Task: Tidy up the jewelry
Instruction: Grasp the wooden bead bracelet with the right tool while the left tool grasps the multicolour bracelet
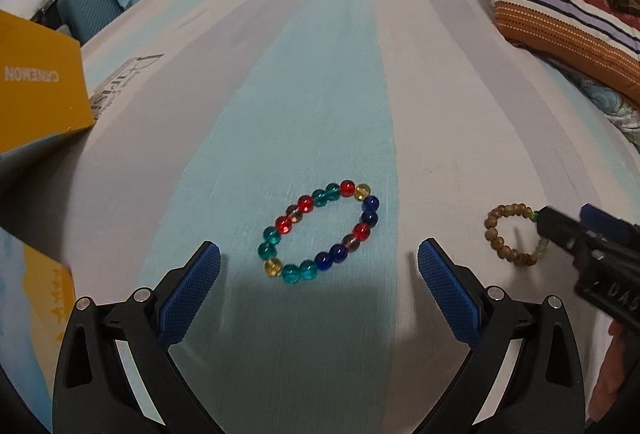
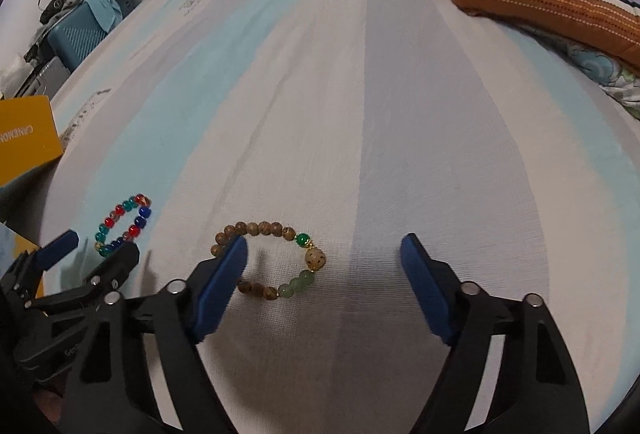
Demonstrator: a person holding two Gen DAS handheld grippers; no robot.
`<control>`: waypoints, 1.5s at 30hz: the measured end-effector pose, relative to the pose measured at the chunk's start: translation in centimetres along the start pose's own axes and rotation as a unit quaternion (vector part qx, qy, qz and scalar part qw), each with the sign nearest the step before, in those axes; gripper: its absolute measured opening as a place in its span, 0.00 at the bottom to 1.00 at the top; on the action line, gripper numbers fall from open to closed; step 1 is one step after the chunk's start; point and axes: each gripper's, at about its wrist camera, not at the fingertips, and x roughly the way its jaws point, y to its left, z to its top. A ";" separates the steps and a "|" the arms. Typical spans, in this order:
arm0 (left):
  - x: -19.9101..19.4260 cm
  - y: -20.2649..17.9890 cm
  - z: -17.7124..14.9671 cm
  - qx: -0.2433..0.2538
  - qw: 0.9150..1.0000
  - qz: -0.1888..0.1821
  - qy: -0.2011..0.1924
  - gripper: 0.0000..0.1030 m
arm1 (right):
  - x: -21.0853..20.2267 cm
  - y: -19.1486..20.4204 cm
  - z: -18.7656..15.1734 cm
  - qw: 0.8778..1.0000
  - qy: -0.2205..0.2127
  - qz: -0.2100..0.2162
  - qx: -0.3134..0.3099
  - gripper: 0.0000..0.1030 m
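Note:
A bracelet of coloured glass beads (image 1: 320,233) lies flat on the striped bed sheet, just ahead of my left gripper (image 1: 319,254), which is open and empty above it. The glass bracelet also shows in the right wrist view (image 2: 122,224). A bracelet of brown wooden beads with green beads (image 2: 269,260) lies on the sheet under my right gripper (image 2: 323,246), which is open and empty; its left finger covers part of the ring. In the left wrist view the wooden bracelet (image 1: 506,236) lies to the right, with the right gripper (image 1: 568,226) at its edge.
A yellow box (image 1: 38,86) stands at the left on the bed, and another yellow and blue box (image 1: 28,318) is nearer at the left edge. A striped folded blanket (image 1: 560,10) lies at the far right. A blue case (image 2: 76,38) stands beyond the bed's left side.

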 end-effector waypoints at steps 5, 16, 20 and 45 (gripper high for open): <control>1.1 0.0 0.4 -0.003 1.000 0.001 0.004 0.94 | 1.4 0.3 -0.4 1.000 0.016 -0.003 -0.001 0.57; 2.0 0.3 0.4 -0.009 1.000 0.004 0.008 0.74 | 1.6 0.9 -0.8 1.000 0.012 -0.014 -0.011 0.20; 1.8 0.1 0.2 -0.002 1.000 0.000 0.006 0.62 | 1.5 0.7 -0.8 1.000 0.014 -0.010 -0.008 0.14; -1.1 -0.9 0.1 0.009 1.000 -0.022 0.004 0.00 | -1.2 0.0 -0.6 1.000 -0.003 0.021 0.011 0.10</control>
